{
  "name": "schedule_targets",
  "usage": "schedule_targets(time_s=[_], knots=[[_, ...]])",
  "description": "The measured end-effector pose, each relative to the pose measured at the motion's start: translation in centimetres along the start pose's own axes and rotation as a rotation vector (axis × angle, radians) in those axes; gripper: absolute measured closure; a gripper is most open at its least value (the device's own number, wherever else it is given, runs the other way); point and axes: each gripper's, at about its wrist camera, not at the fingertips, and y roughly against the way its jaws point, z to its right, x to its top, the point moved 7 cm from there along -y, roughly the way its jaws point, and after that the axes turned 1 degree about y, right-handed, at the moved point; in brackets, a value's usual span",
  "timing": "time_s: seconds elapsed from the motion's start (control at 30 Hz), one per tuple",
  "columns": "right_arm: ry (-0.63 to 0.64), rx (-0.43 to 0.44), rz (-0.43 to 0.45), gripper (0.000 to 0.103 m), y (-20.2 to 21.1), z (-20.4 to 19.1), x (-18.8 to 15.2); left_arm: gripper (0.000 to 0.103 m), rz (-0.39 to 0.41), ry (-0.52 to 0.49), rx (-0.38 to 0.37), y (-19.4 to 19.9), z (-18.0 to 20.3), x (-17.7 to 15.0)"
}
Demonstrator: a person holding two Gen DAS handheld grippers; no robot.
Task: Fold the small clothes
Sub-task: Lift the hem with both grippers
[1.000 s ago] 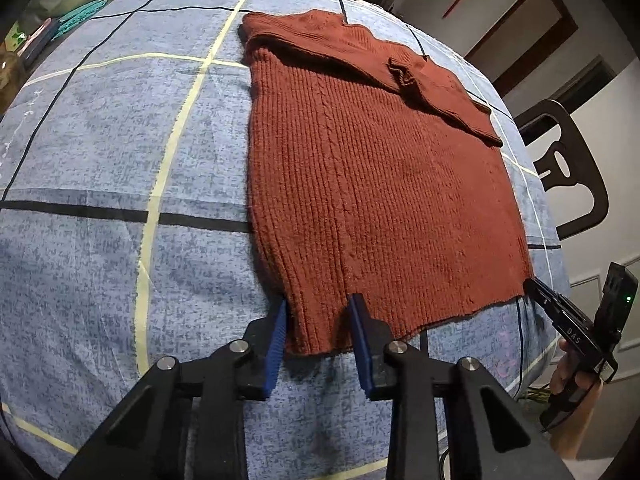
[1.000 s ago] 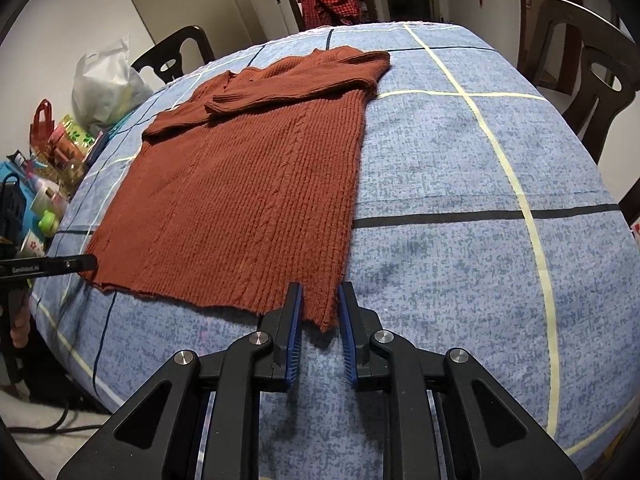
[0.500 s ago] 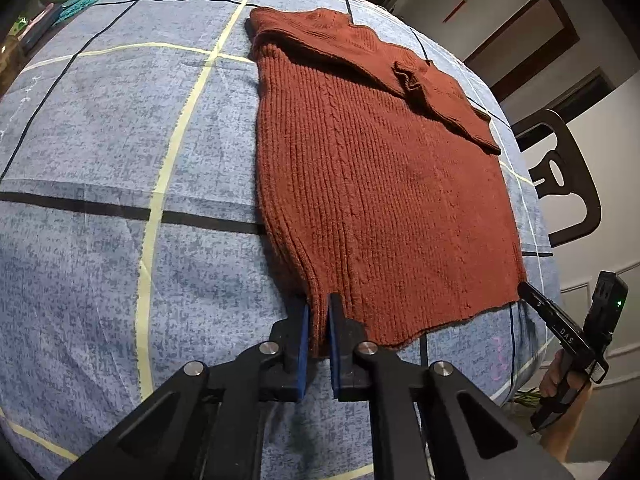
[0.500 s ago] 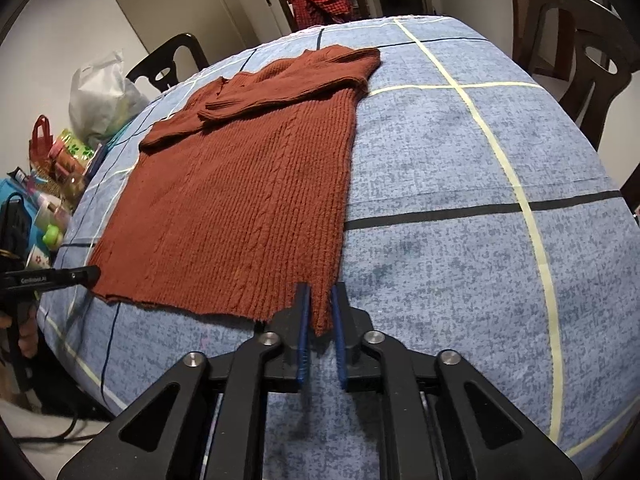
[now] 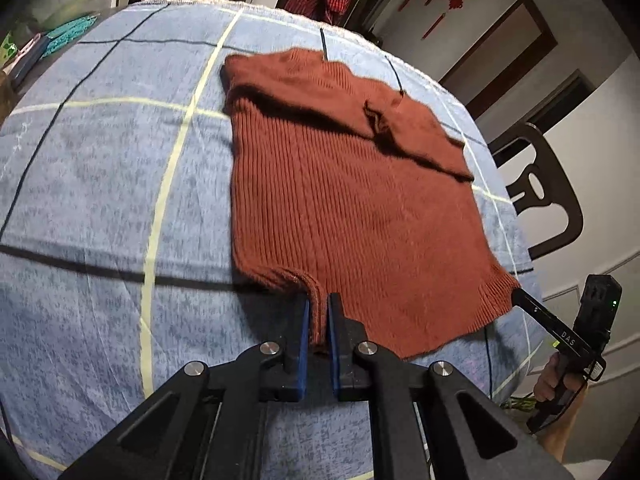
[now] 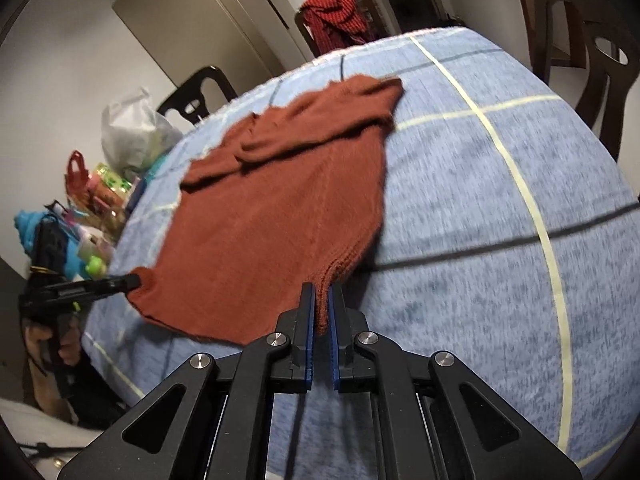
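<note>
Rust-red knitted sweater (image 5: 352, 208) spread flat on blue checked worktop (image 5: 120, 200). Left gripper (image 5: 318, 316) clamped on near hem corner; right gripper (image 6: 322, 312) likewise clamped on opposite hem corner, both corners raised.

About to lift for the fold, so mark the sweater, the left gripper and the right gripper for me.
sweater (image 5: 352, 208): left wrist view, middle of the ribbed body.
left gripper (image 5: 318, 316): left wrist view, between fingertips, shut on the hem corner.
right gripper (image 6: 322, 308): right wrist view, between fingertips, shut on the other hem corner.
</note>
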Motion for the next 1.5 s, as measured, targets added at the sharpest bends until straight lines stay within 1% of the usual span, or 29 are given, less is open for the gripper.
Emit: schedule_targets(time_s=[0.07,0.2,0.3,0.37,0.4,0.47,0.53,0.6,0.63,0.67,0.7,0.73,0.8,0.87,1.0,1.1,1.13,1.17,1.2,1.23,1.27,1.33,1.43,1.47,1.5], knots=[[0.01,-0.001,0.016,0.097,0.2,-0.2,0.9,0.093,0.013,0.0,-0.011,0.2,0.2,0.7],[0.027,0.011,0.038,0.097,0.3,-0.8,2.5,0.093,0.061,-0.02,0.004,1.0,0.2,2.4],[0.053,0.015,0.059,0.097,0.2,-1.5,3.8,0.093,0.093,-0.018,-0.002,1.4,0.0,3.8],[0.068,0.021,0.066,0.097,0.2,-1.8,4.5,0.093,0.106,-0.026,-0.013,1.6,0.0,4.6],[0.073,0.026,0.068,0.097,0.0,-2.0,5.0,0.093,0.103,-0.02,-0.007,1.5,-0.1,4.8],[0.08,0.029,0.068,0.097,-0.1,-2.2,5.4,0.093,0.074,-0.022,-0.013,1.1,-0.2,4.6],[0.093,0.029,0.07,0.097,-0.2,-2.5,5.5,0.093,0.033,-0.009,-0.01,0.5,-0.5,3.6],[0.097,0.034,0.075,0.097,-0.1,-2.6,5.4,0.092,-0.011,0.0,0.013,-0.1,-1.3,2.3],[0.09,0.035,0.076,0.097,-0.1,-2.4,5.4,0.09,-0.028,0.004,0.024,-0.3,-1.7,1.8],[0.079,0.036,0.079,0.097,-0.1,-2.1,5.3,0.087,-0.049,0.02,0.037,-0.6,-2.3,1.1],[0.066,0.037,0.081,0.097,-0.1,-1.8,5.3,0.076,-0.068,0.035,0.05,-0.9,-2.7,0.4],[0.056,0.035,0.079,0.097,-0.2,-1.5,5.2,0.068,-0.086,0.049,0.054,-1.1,-3.1,-0.2],[0.043,0.025,0.083,0.097,-0.1,-0.9,5.3,0.063,-0.119,0.089,0.045,-1.4,-3.6,-1.5],[0.04,0.02,0.083,0.097,0.0,-0.6,5.3,0.062,-0.131,0.1,0.031,-1.2,-3.6,-2.2],[0.052,0.019,0.084,0.097,0.1,-0.5,5.2,0.062,-0.126,0.065,0.073,-1.0,-2.8,-3.1],[0.055,0.019,0.086,0.097,0.0,-0.3,5.2,0.062,-0.111,0.03,0.103,-1.4,-2.0,-3.2],[0.053,0.023,0.085,0.097,0.0,-0.3,5.2,0.064,-0.107,0.009,0.12,-1.5,-1.8,-3.3],[0.052,0.025,0.083,0.097,0.0,-0.4,5.2,0.068,-0.108,-0.011,0.134,-1.6,-1.6,-3.3],[0.054,0.023,0.081,0.097,-0.1,-0.4,5.2,0.081,-0.112,-0.032,0.148,-1.8,-1.3,-3.5],[0.059,0.018,0.081,0.097,0.0,-0.3,5.2,0.088,-0.125,-0.035,0.142,-2.0,-1.1,-3.7],[0.062,0.014,0.083,0.097,0.0,-0.3,5.2,0.089,-0.133,-0.035,0.133,-2.2,-0.9,-3.7],[0.065,0.015,0.086,0.097,0.1,-0.2,5.1,0.092,-0.132,-0.048,0.144,-2.2,-0.7,-3.7],[0.062,0.017,0.088,0.097,0.2,0.0,5.2,0.093,-0.126,-0.05,0.136,-2.3,-0.3,-3.4],[0.062,0.018,0.088,0.097,0.2,-0.1,5.2,0.094,-0.121,-0.05,0.128,-2.4,-0.1,-3.1],[0.059,0.021,0.09,0.097,0.2,0.0,5.3,0.094,-0.111,-0.047,0.103,-2.2,0.2,-2.7]])
